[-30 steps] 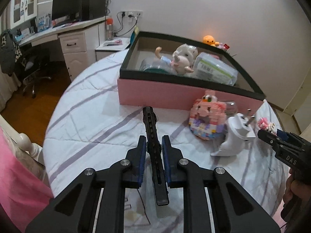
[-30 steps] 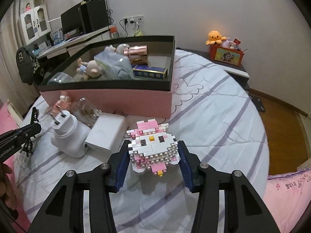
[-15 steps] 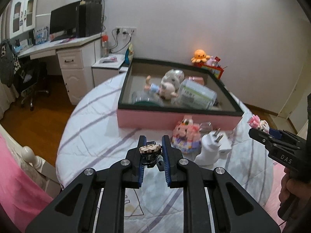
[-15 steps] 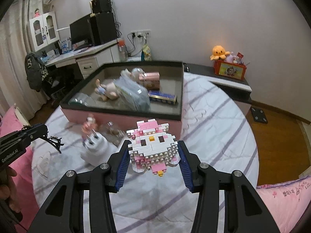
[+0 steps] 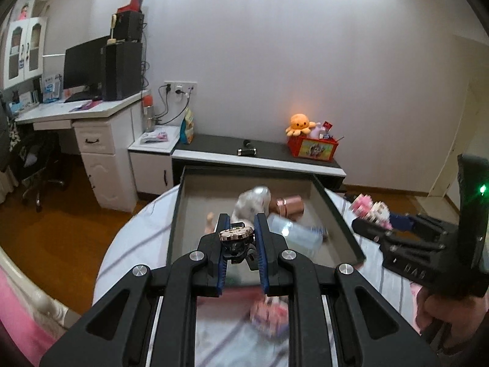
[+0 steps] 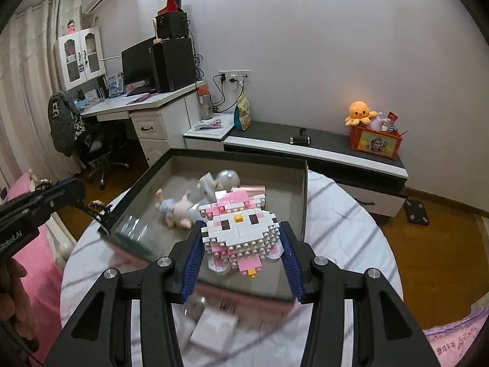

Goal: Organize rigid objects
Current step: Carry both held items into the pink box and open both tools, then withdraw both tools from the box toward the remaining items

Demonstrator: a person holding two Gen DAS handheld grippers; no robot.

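Observation:
My left gripper [image 5: 240, 240] is shut on a small black tripod [image 5: 237, 238] with a bronze round top, held above the near left part of the pink box [image 5: 175, 214]. My right gripper [image 6: 241, 244] is shut on a pink and white brick-built cat figure [image 6: 240, 224], held above the near right part of the box [image 6: 301, 189]. The box holds a doll [image 6: 175, 209], a clear bag [image 5: 301, 235] and a copper cylinder [image 5: 290, 205]. The right gripper with the figure shows in the left wrist view [image 5: 371, 214]; the left gripper shows in the right wrist view [image 6: 91, 206].
The box stands on a round table with a striped white cloth [image 6: 342, 229]. A white adapter [image 6: 214, 330] and a blurred pink brick toy [image 5: 269, 315] lie on the cloth in front of the box. A desk [image 5: 91, 122] and a low cabinet [image 5: 259, 156] stand behind.
Both grippers have risen and moved forward over the box, each keeping its object. The tripod, first lying flat on the cloth, now hangs upright in the left gripper.

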